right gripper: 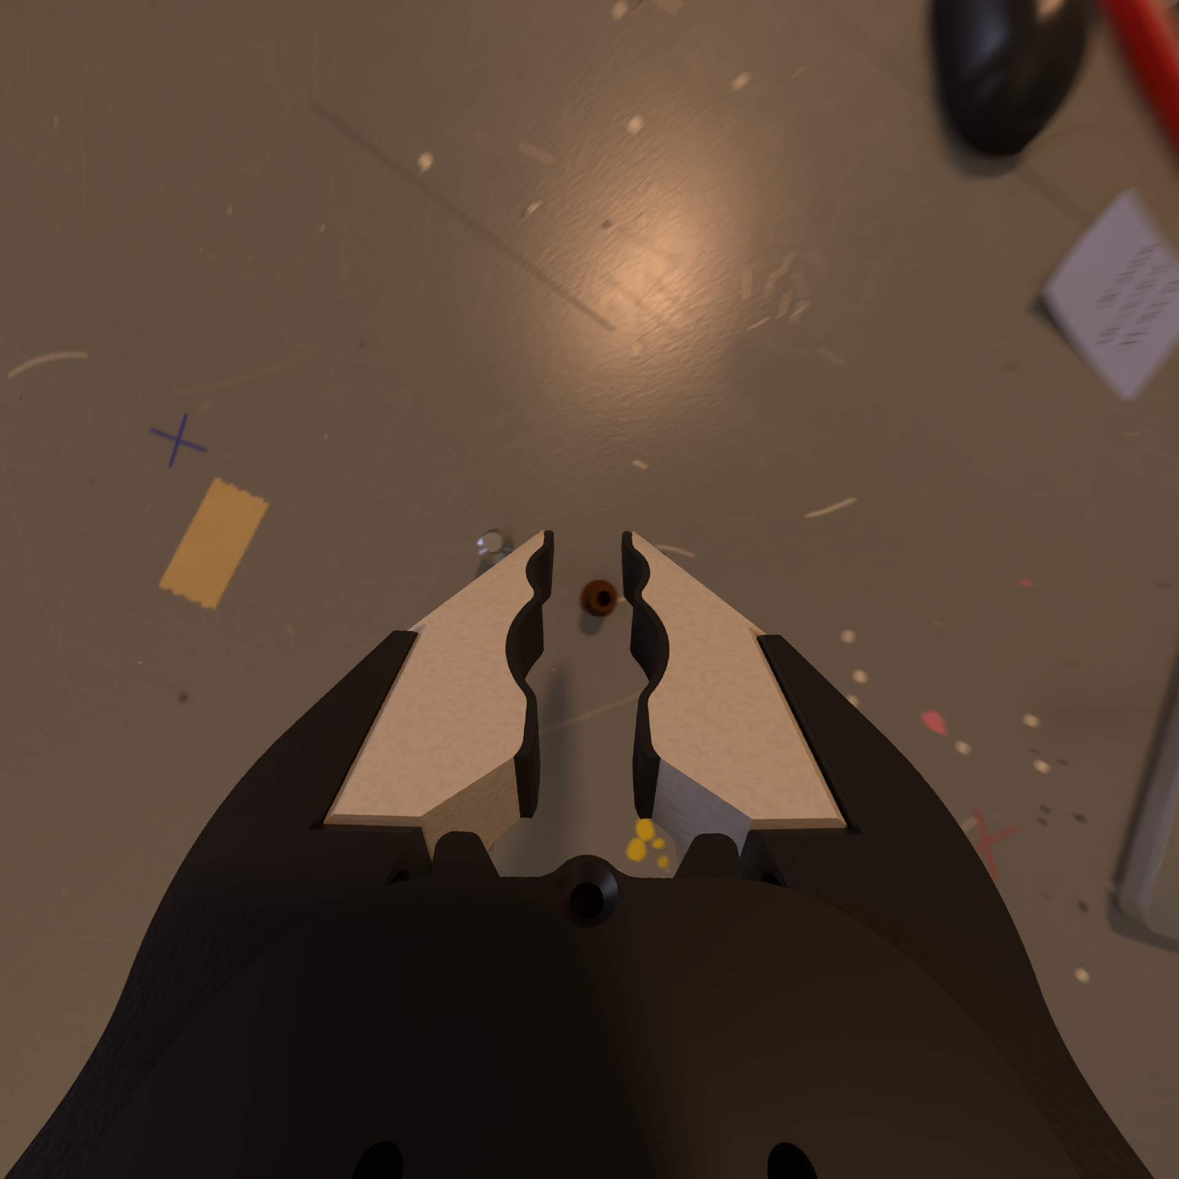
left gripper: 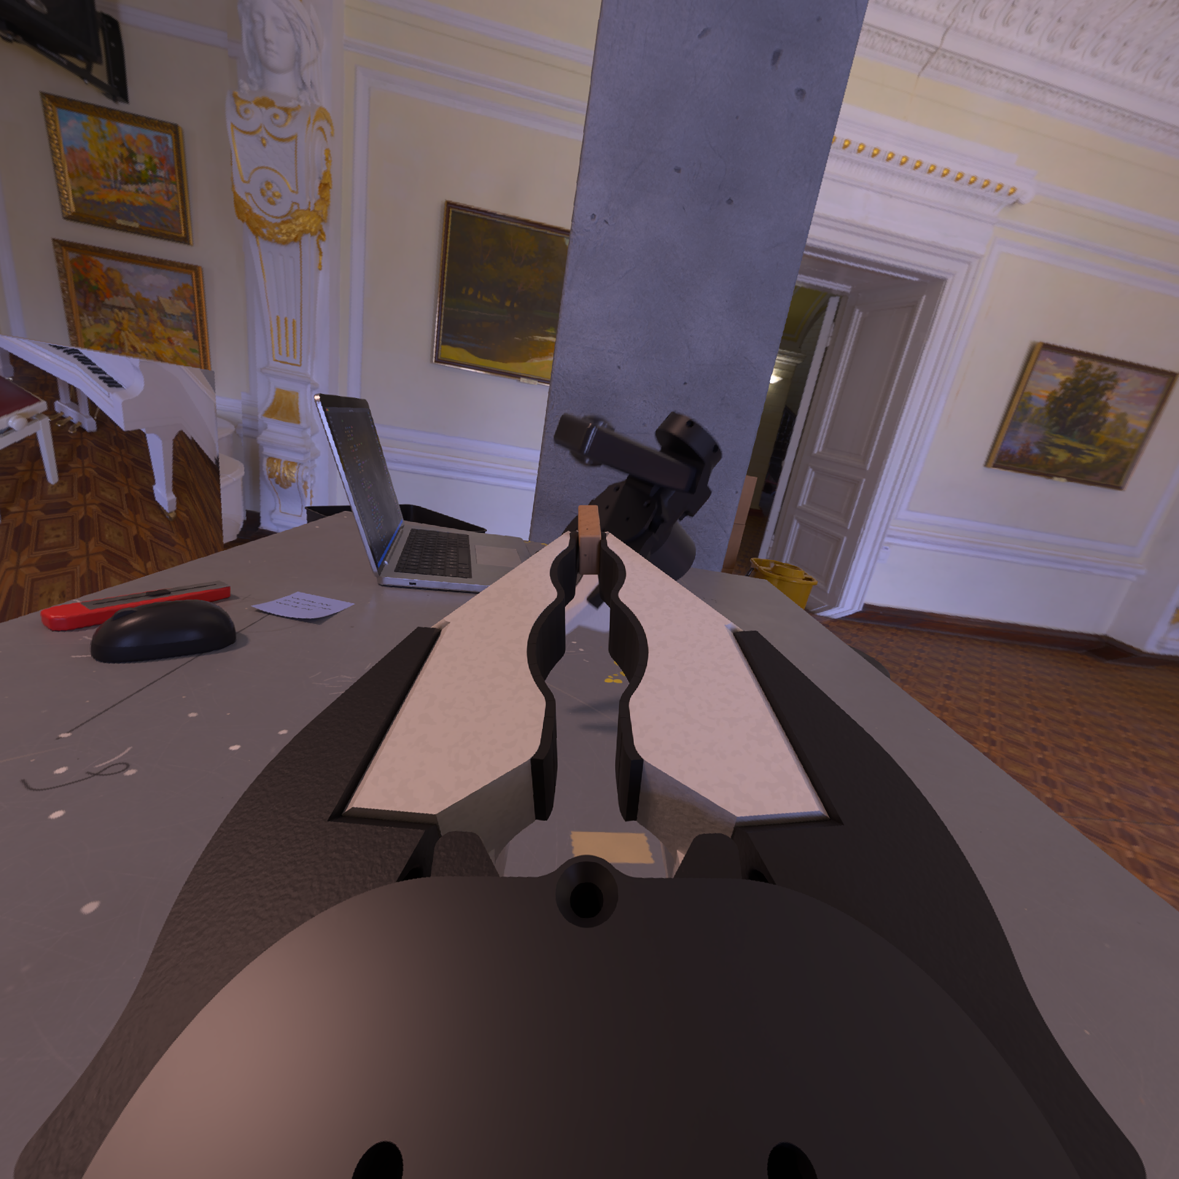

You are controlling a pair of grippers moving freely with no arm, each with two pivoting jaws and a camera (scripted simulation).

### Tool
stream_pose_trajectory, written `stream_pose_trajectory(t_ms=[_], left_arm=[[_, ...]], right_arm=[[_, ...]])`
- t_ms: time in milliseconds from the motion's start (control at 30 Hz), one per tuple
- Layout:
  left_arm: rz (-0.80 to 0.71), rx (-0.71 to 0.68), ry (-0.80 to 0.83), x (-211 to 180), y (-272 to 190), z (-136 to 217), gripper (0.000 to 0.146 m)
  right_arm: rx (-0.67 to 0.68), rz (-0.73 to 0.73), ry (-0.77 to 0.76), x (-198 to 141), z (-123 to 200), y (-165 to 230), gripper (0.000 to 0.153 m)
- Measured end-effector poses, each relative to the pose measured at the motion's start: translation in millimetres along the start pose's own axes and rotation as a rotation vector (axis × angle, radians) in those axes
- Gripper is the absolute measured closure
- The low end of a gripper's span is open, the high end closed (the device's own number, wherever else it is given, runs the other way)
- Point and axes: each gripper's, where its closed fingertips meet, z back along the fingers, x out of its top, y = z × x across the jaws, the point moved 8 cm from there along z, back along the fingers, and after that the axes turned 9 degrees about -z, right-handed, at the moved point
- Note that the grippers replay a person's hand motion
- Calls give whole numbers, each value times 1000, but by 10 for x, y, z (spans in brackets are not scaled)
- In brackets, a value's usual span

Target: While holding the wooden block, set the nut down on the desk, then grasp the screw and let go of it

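Observation:
My left gripper (left gripper: 588, 542) is shut on the small wooden block (left gripper: 588, 539), which stands upright between the fingertips above the desk. My right gripper (right gripper: 587, 539) is open and empty, pointing down at the desk. A brown nut (right gripper: 598, 598) lies on the desk (right gripper: 383, 319) below, seen between the open fingers with its hole facing up. A shiny silver screw (right gripper: 492, 544) lies just left of the left fingertip, partly hidden by it. The right gripper also shows in the left wrist view (left gripper: 644, 485) as a dark body beyond the block.
A black mouse (left gripper: 163, 630), a red-and-grey tool (left gripper: 134, 603), a paper note (left gripper: 303, 605) and an open laptop (left gripper: 408, 510) sit on the desk's left and far side. A grey pillar (left gripper: 689, 255) stands behind. Tan tape (right gripper: 214, 543) is stuck on the desk left of the right gripper.

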Motion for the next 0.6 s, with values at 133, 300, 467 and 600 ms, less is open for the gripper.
stream_pose_trajectory(t_ms=[133,300,467,600], left_arm=[[3,-3,4,-9,3,-11,141],[4,-1,8,-18,9,-13,141],[7,1,6,-20,17,0,141],[36,-18,-25,-12,29,20,141]], right_arm=[[-86,-23,-95,76,311,-118,133],[-54,-21,-47,51,319,-97,131],[8,9,66,-56,3,19,137],[54,27,74,-60,-112,114,143]])
